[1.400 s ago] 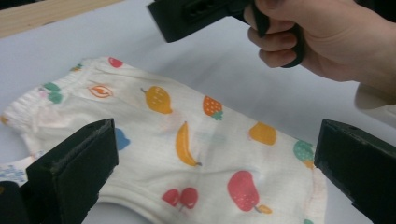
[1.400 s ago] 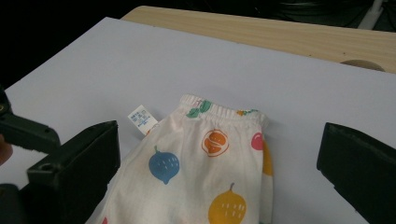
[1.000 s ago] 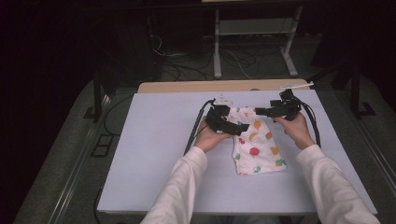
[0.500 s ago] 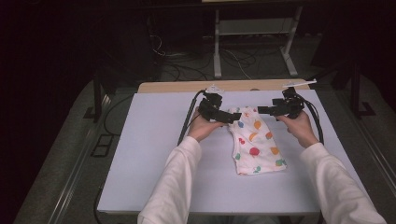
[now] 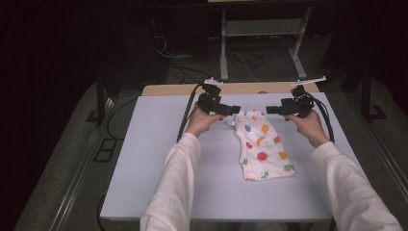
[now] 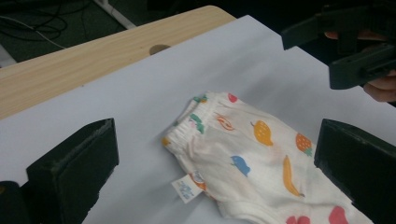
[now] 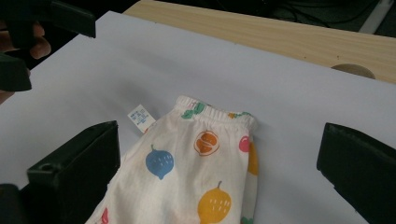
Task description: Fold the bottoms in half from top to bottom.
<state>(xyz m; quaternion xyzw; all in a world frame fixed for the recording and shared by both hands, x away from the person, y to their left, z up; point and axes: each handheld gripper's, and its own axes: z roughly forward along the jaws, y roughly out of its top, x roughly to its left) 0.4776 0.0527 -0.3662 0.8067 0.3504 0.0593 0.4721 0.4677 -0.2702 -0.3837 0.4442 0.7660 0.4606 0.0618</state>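
Observation:
A small pair of white shorts with a coloured fruit print (image 5: 263, 144) (image 6: 252, 154) (image 7: 201, 168) lies folded on the pale table sheet (image 5: 159, 144), elastic waistband toward the far side. A white label (image 6: 186, 188) (image 7: 141, 116) sticks out at its left edge. My left gripper (image 5: 234, 110) hovers just left of the waistband, open, nothing between its jaws. My right gripper (image 5: 270, 109) hovers just right of the waistband, also open and empty. In each gripper view the wide-apart black jaws frame the waistband end of the shorts.
A wooden strip (image 5: 250, 88) with a round hole (image 6: 159, 48) (image 7: 352, 71) runs along the table's far edge. Beyond it stand a white metal frame (image 5: 260, 33) and cables on a dark floor. Black cables (image 5: 185, 115) trail from both grippers.
Both grippers have drawn apart from over the shorts' top end, the left going left and the right going right and a little away. The shorts lie where they were.

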